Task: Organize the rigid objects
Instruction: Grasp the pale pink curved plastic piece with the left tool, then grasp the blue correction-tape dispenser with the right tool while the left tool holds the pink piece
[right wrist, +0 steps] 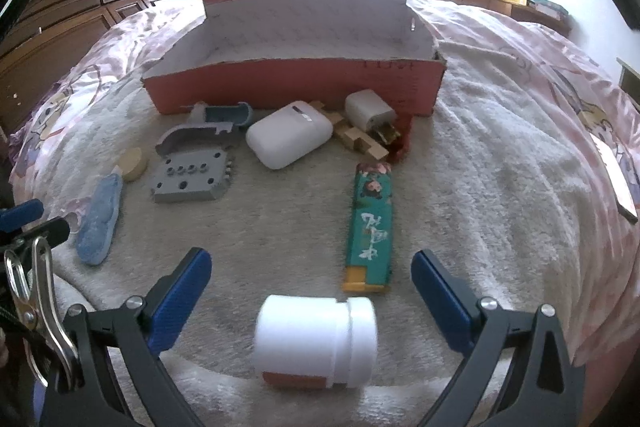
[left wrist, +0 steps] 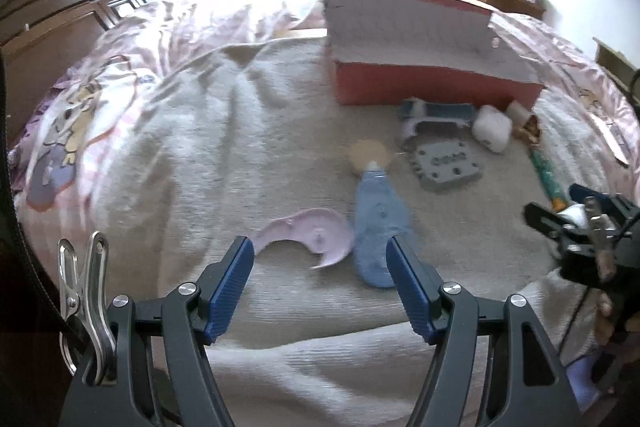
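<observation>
The right gripper [right wrist: 311, 281] hangs low over the bed with its blue-padded jaws spread wide and nothing held, and a white plastic pill bottle with a ribbed cap and an orange-red label band [right wrist: 316, 341] lies on its side on the cream towelling blanket [right wrist: 480, 187], in the gap between the fingers and slightly nearer the camera than their tips, touching neither pad. Just beyond the tips lies a long green printed lighter with a yellow end [right wrist: 370, 227], pointing away toward the open red cardboard box with a grey inside [right wrist: 296, 87]. In front of that box sit a white rounded plastic case [right wrist: 290, 139], a small white plug-like block [right wrist: 368, 111] on wooden puzzle pieces [right wrist: 352, 139], a flat grey plastic plate with round holes [right wrist: 192, 179] and a grey-and-blue moulded part [right wrist: 212, 127]. The left gripper [left wrist: 320, 259] is likewise level with the blanket, jaws wide apart and empty. A flat light-blue fish-shaped plastic piece [left wrist: 376, 227] lies lengthwise just ahead of it, its near end touching or overlapping the right finger's tip in view, while a pale pink crescent-shaped plastic piece [left wrist: 312, 235] rests between the two tips, just left of the blue one. A round tan wooden disc [left wrist: 368, 155] sits at the blue piece's far end.
</observation>
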The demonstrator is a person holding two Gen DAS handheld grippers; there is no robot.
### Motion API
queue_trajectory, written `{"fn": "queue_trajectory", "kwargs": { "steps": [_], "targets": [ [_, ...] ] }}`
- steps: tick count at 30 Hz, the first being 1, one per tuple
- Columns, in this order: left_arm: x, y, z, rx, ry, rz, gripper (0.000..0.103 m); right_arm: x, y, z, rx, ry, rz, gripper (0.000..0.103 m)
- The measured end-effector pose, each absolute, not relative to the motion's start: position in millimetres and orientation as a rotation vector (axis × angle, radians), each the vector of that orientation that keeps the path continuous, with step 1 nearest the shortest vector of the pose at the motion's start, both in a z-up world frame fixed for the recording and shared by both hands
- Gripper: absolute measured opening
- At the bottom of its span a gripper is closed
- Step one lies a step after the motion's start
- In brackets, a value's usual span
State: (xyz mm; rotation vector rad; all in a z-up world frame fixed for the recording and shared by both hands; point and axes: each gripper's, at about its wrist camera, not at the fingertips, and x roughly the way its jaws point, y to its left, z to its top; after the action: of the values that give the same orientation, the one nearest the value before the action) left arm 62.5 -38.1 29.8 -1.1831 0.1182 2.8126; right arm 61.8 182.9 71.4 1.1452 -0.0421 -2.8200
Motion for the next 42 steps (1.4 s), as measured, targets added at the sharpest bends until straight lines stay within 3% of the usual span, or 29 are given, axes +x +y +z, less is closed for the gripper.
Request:
{"fn": "queue_trajectory", "kwargs": {
  "steps": [16,22,39,42],
  "targets": [
    [36.4,-40.7,2.5,-1.155,0.25,2.738,0.071,72.1,157.9,79.3,1.139,0.028,-2.746,0.102],
    [39.9,-39.4,2.7,-1.144,0.184,2.708,0.045,72.2,151.7,81.2,1.141,0.064,-2.748,0.102],
    [50.8,-42.2,0.5,-1.2,0.15,2.68,0.047,74.5,144.6,88.6,1.123,0.05,-2.719,0.102],
    [50.5,-43.9,0.8,-1.198,0.136,2.679,0.043,74.0,142.1,89.4,1.125,0.054,-2.713,0.102]
  ]
}}
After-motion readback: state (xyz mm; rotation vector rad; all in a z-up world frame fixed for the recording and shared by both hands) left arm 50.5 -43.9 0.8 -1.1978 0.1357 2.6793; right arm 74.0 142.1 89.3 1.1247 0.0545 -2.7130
